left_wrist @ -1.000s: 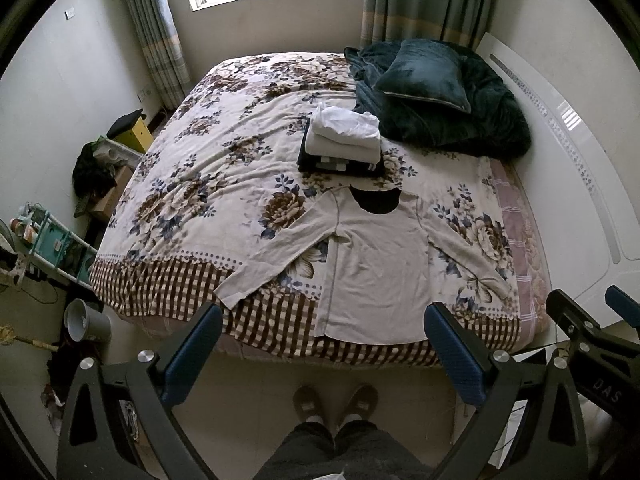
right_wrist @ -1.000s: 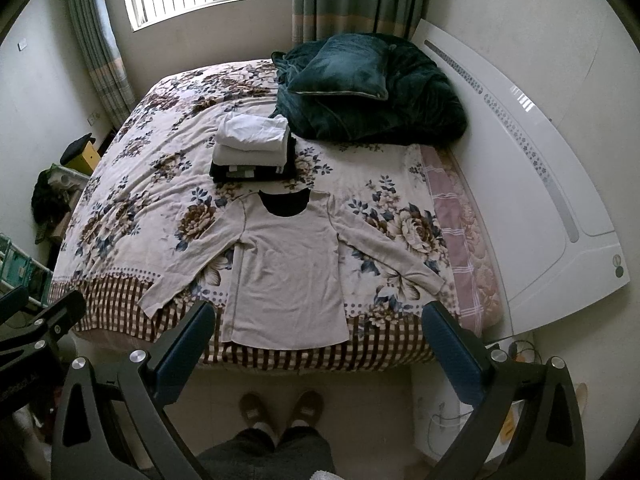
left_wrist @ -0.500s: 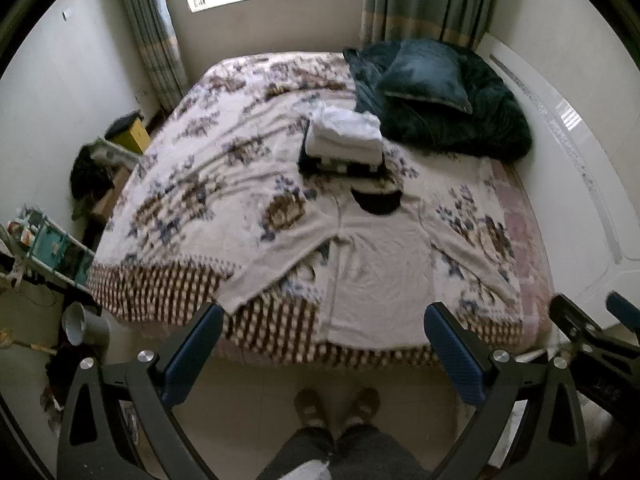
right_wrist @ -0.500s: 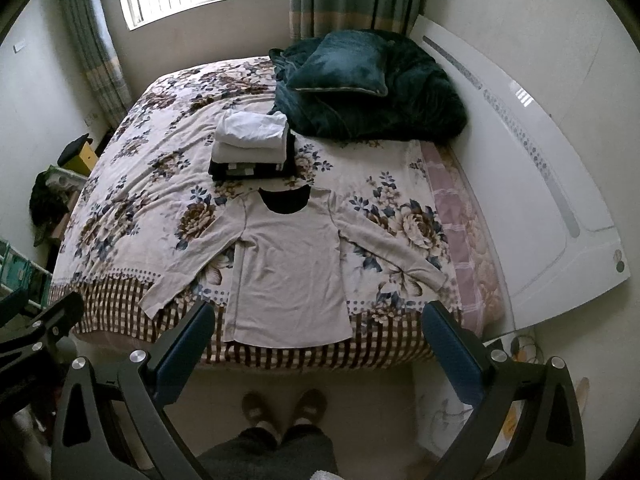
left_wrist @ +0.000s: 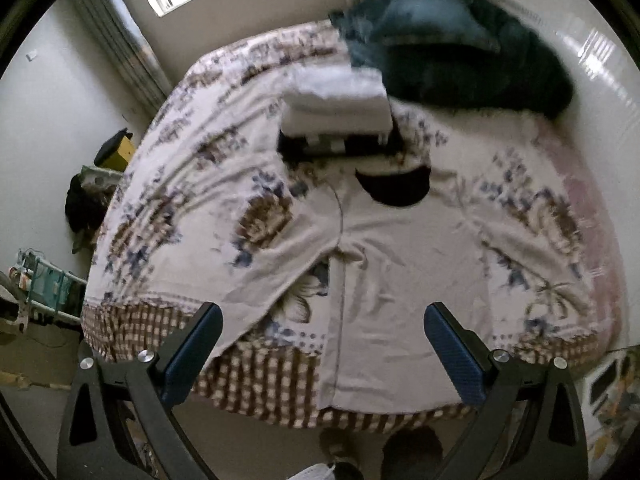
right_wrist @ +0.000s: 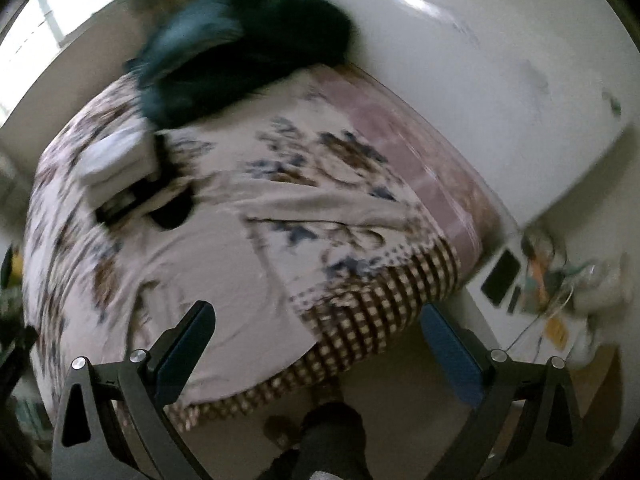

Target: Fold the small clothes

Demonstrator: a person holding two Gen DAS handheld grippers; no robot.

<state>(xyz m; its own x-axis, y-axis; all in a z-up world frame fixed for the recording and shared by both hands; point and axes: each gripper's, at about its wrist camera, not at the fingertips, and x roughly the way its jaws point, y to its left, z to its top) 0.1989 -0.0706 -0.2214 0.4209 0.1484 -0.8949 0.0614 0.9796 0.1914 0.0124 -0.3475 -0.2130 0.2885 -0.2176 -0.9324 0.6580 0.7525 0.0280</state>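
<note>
A beige long-sleeved shirt (left_wrist: pixel 400 264) lies flat, face up, on the flowered bedspread (left_wrist: pixel 192 184), sleeves spread, hem over the bed's near edge. It also shows blurred in the right wrist view (right_wrist: pixel 224 280). My left gripper (left_wrist: pixel 324 344) is open and empty above the shirt's lower left part. My right gripper (right_wrist: pixel 316 344) is open and empty over the bed's near right corner, close to the shirt's right sleeve (right_wrist: pixel 344 204).
A pile of folded clothes (left_wrist: pixel 336 108) sits behind the shirt's collar. A dark green quilt and pillow (left_wrist: pixel 452 52) lie at the head. A white headboard (right_wrist: pixel 500 80) lines the right side. A bedside stand with clutter (right_wrist: pixel 540 280) is at right.
Both grippers have moved forward and down toward the bed. The right one has swung toward the bed's right corner. Both stay open.
</note>
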